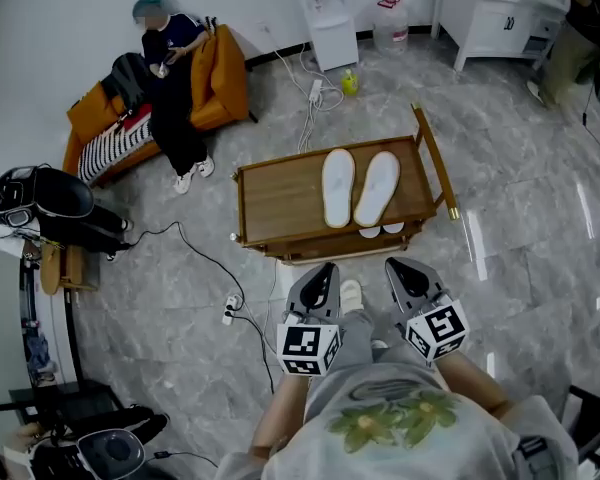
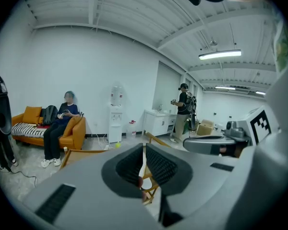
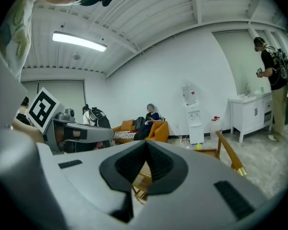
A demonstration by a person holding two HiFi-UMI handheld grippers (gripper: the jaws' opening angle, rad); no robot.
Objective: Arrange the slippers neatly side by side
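Two white slippers lie side by side, toes pointing away, on the wooden cart: the left slipper (image 1: pixel 337 187) and the right slipper (image 1: pixel 377 186), nearly touching. Both grippers hang close to my body, short of the cart's near edge. My left gripper (image 1: pixel 320 276) is shut and holds nothing; in the left gripper view its pads (image 2: pixel 156 166) meet at the tips. Beside it, the right gripper (image 1: pixel 408 272) is also shut and empty, its tips closed together in the right gripper view (image 3: pixel 146 146). Neither gripper view shows the slippers.
The low wooden cart (image 1: pixel 280 203) stands on a grey marble floor, its handle (image 1: pixel 435 161) at the right. Cables and a power strip (image 1: pixel 230 311) trail at the left. A seated person (image 1: pixel 172 88) occupies an orange sofa; a water dispenser (image 1: pixel 324 13) and white cabinet (image 1: pixel 495 18) stand behind.
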